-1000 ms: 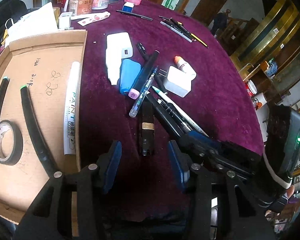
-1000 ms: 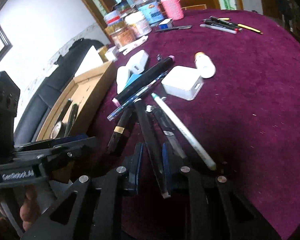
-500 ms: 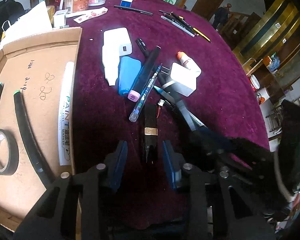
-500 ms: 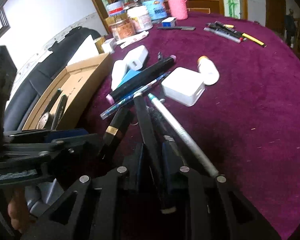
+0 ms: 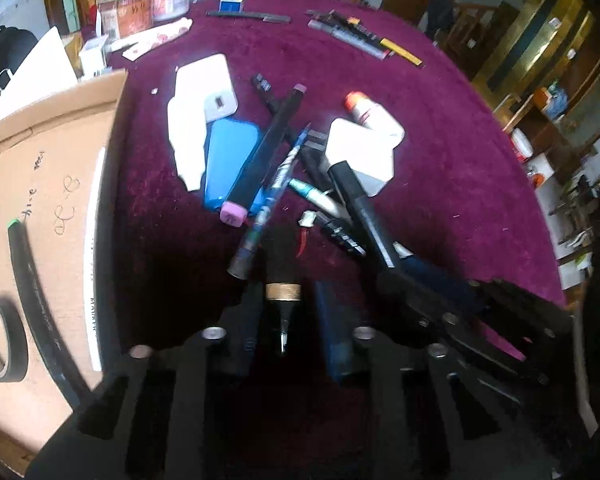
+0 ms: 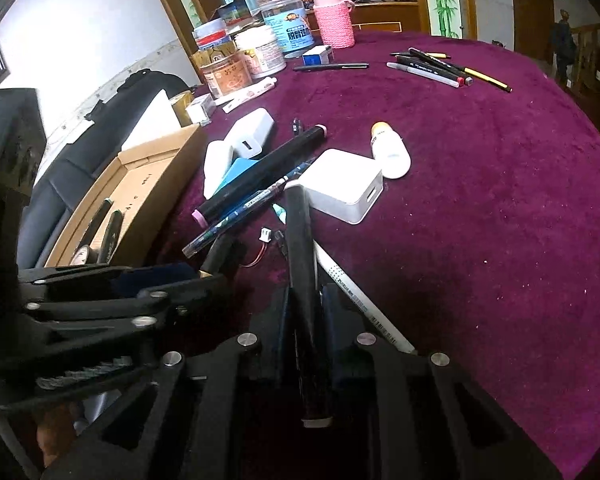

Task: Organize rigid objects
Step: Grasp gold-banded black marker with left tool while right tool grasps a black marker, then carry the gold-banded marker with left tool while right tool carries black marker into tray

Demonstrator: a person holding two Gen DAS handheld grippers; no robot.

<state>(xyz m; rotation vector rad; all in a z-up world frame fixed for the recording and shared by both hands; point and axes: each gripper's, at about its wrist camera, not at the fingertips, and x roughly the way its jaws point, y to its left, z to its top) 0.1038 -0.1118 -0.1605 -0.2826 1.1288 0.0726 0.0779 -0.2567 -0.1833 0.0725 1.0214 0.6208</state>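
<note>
A pile of pens, markers and chargers lies on the purple tablecloth [image 5: 440,92]. My left gripper [image 5: 288,300] straddles a black pen with a gold band [image 5: 283,280]; its blue pads stand either side with a gap, so it is open. My right gripper [image 6: 305,308] is shut on a long black marker [image 6: 300,240], lifted at an angle over the pile; it also shows in the left wrist view [image 5: 360,208]. A cardboard box [image 5: 48,200] sits to the left, holding a white paint marker [image 5: 94,240], a black pen [image 5: 28,280] and a tape roll [image 5: 0,340].
A white charger cube [image 6: 344,190], a white bottle [image 6: 388,152], a blue case [image 5: 228,160], a pink-capped black marker [image 5: 264,156] and a white pen [image 6: 360,300] lie in the pile. Jars and a pink cup [image 6: 334,26] stand at the back. More pens [image 6: 440,66] lie far right.
My left gripper moved forward over the gold-banded pen, its pads now beside it. My right gripper lifted the long black marker, tilting it up off the pile.
</note>
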